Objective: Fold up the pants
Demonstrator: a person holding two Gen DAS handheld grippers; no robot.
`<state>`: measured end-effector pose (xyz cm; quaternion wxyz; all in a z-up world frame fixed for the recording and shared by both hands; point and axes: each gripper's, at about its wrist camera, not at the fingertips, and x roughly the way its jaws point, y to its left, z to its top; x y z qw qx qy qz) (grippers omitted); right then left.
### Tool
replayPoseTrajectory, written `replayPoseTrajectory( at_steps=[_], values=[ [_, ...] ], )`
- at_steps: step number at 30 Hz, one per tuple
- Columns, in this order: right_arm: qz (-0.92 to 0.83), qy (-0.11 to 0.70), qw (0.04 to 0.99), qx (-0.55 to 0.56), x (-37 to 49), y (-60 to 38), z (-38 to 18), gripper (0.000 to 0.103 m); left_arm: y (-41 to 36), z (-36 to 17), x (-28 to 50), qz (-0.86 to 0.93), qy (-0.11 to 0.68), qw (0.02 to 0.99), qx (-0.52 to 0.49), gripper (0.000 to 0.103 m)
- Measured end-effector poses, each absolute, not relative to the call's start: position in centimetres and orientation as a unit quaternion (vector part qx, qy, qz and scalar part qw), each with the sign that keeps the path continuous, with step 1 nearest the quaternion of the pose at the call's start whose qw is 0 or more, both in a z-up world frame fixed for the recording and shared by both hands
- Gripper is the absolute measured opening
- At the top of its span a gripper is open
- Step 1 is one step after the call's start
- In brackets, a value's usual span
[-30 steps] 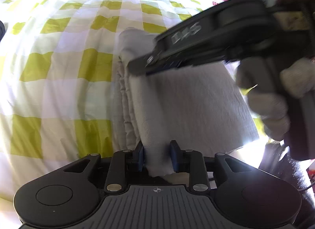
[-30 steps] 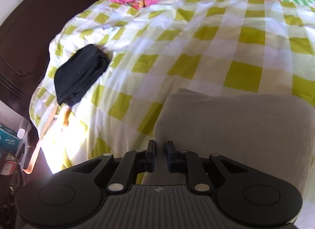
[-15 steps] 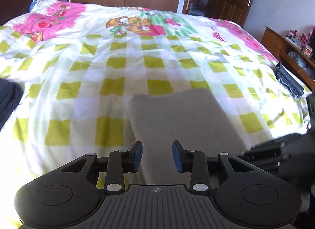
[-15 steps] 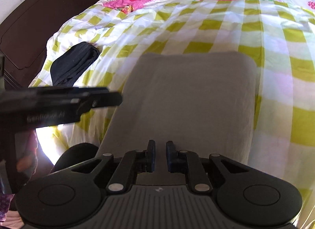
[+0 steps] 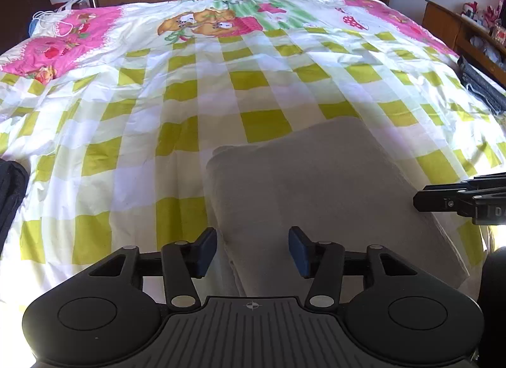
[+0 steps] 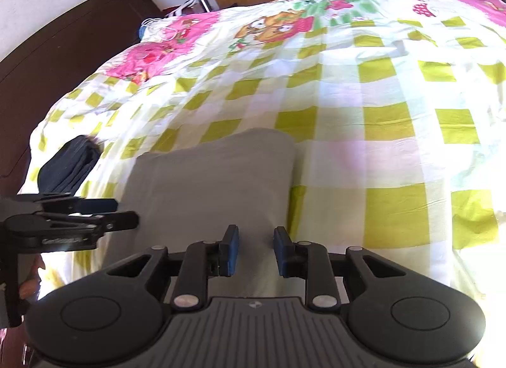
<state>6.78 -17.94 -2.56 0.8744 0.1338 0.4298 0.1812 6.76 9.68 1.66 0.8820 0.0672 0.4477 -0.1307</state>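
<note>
1. Bedroom w/ wood wardrobes at the back; the bed (image 5: 202, 105) wears a green-and-white check cover w/ pink cartoon print at the far end.
2. The grey pants (image 5: 316, 190) lie near the bed's front edge, folded into a flat rectangular stack, layered edges showing on its left side.
3. Left gripper (image 5: 252, 252): jaws opening, nothing pinched; the pants sit below and between the pads, not pressed.
4. Right gripper (image 6: 255, 250): jaws opening too, hovering over the stack's near edge, no cloth gripped. In the left view it shows at the stack's right side.
5. Step, as I read it: release after the last fold; task looks near done.
6. Next prob. calls for pulling both grippers clear w/o snagging a layer, or a light press to flatten.
7. Dark folded garment (image 6: 68, 170) lies well apart by the bed's left edge; another dark one (image 5: 482, 88) at the right edge.
</note>
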Motion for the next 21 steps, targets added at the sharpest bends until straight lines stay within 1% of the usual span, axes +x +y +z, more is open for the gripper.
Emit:
replayPoseTrajectory(
  at_steps=[2, 4, 5, 6, 7, 9, 11, 15, 19, 20, 21],
  values=[
    [0.185, 0.435, 0.87, 0.142, 8.4, -17.8, -3.4, 0.043, 10.4, 1.5, 7.4, -0.128, 0.452, 0.882, 0.04, 0.054],
    [0.192, 0.433, 0.869, 0.143, 9.5, -17.6, -4.0, 0.049, 11.0, 1.2, 7.7, -0.129, 0.457, 0.88, 0.012, 0.055],
    [0.194, 0.434, 0.869, 0.14, 10.0, -17.3, -4.3, 0.051, 11.1, 1.0, 7.7, -0.132, 0.457, 0.88, 0.006, 0.057],
    [0.196, 0.437, 0.867, 0.139, 10.5, -16.9, -4.6, 0.052, 11.1, 0.7, 7.7, -0.137, 0.457, 0.879, 0.007, 0.064],
    [0.2, 0.438, 0.865, 0.138, 10.7, -16.7, -4.8, 0.053, 10.9, 0.2, 7.8, -0.136, 0.461, 0.877, 0.018, 0.067],
    [0.21, 0.443, 0.859, 0.144, 11.0, -16.6, -5.2, 0.055, 10.9, -1.4, 8.3, -0.136, 0.483, 0.864, 0.033, 0.068],
    [0.222, 0.445, 0.854, 0.149, 10.9, -17.4, -5.2, 0.055, 11.7, -2.4, 8.6, -0.145, 0.496, 0.856, 0.012, 0.07],
    [0.219, 0.454, 0.842, 0.194, 10.3, -19.2, -5.6, 0.055, 12.8, -2.5, 8.6, -0.159, 0.501, 0.851, -0.016, 0.07],
    [0.262, 0.468, 0.826, 0.175, 10.3, -17.4, -5.9, 0.057, 13.2, -2.6, 8.3, -0.165, 0.504, 0.848, -0.024, 0.07],
    [0.264, 0.469, 0.825, 0.172, 10.6, -17.0, -5.9, 0.053, 12.9, -2.8, 8.6, -0.166, 0.503, 0.848, -0.021, 0.071],
    [0.268, 0.469, 0.824, 0.17, 11.0, -16.5, -6.0, 0.042, 12.4, -3.0, 9.0, -0.17, 0.5, 0.849, -0.019, 0.071]
  ],
)
